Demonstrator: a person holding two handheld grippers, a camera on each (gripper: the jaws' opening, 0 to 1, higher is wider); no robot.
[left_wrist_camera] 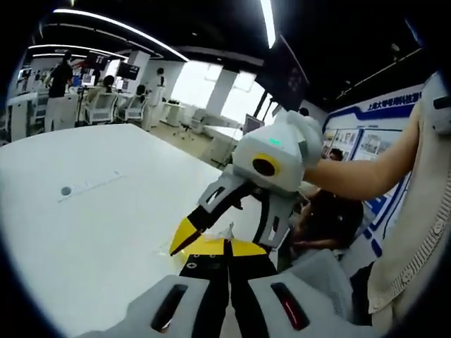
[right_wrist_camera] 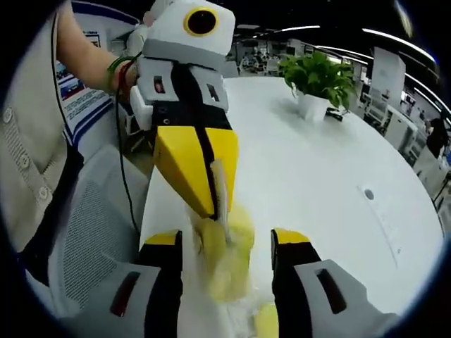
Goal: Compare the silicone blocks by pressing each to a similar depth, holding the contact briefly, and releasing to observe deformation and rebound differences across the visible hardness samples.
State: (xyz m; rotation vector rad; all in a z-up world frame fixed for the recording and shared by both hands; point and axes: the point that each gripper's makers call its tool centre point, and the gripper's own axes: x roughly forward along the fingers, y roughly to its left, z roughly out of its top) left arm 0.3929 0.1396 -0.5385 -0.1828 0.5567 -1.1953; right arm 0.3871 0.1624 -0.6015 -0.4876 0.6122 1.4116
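A soft yellow silicone block [right_wrist_camera: 229,264] lies blurred on the white table [right_wrist_camera: 317,169], right in front of the right gripper view. My left gripper [right_wrist_camera: 211,208] comes down from above, its yellow jaws pressed together on the block's pale translucent edge [right_wrist_camera: 220,184]. In the left gripper view that same gripper [left_wrist_camera: 227,245] is shut, with a clear sliver [left_wrist_camera: 230,229] sticking out past its tips. My right gripper [right_wrist_camera: 227,239] is open, one jaw on either side of the block and apart from it. It enters the left gripper view [left_wrist_camera: 227,236] from the right, straddling the left tips.
A potted plant [right_wrist_camera: 320,81] stands at the table's far side. A small round marker on a pale strip [left_wrist_camera: 65,190] lies out on the table. A grey mesh chair [right_wrist_camera: 88,225] sits by the table edge near the person's sleeve [left_wrist_camera: 416,232]. People and office chairs [left_wrist_camera: 106,102] are far behind.
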